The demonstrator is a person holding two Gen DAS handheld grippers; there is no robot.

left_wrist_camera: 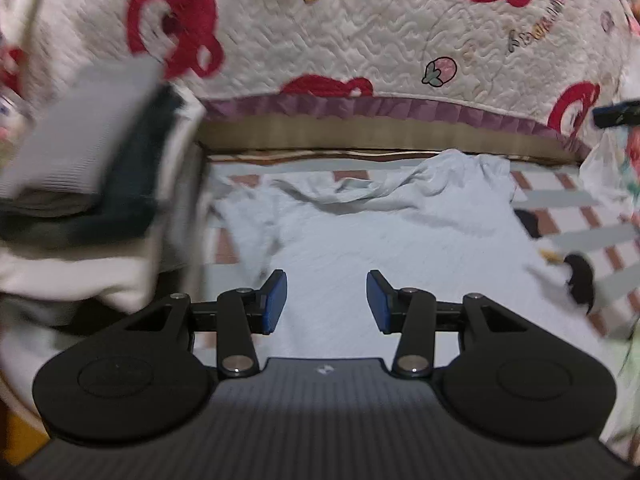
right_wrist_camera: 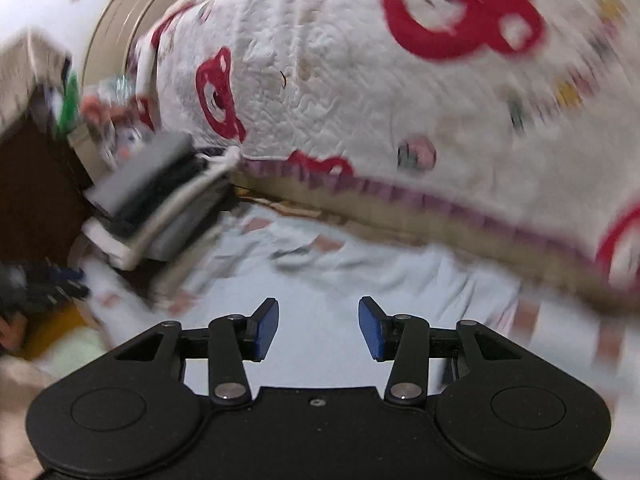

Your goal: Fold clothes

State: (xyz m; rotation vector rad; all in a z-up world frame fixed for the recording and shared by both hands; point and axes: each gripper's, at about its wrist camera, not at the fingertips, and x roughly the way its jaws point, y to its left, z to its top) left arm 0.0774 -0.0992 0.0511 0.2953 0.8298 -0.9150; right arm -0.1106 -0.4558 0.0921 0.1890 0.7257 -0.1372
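A pale blue garment (left_wrist_camera: 384, 236) lies spread on a checked sheet, wrinkled along its far edge. My left gripper (left_wrist_camera: 326, 304) hovers over its near part, open, with nothing between the blue pads. In the right wrist view the same pale blue garment (right_wrist_camera: 340, 280) lies below my right gripper (right_wrist_camera: 318, 330), which is also open and holds nothing. Both views are blurred by motion.
A stack of folded clothes (left_wrist_camera: 80, 184) stands at the left, and the same folded stack (right_wrist_camera: 160, 200) shows in the right wrist view. A white quilt with red bear prints (left_wrist_camera: 360, 32) rises behind the garment. The checked sheet (left_wrist_camera: 576, 216) shows at the right.
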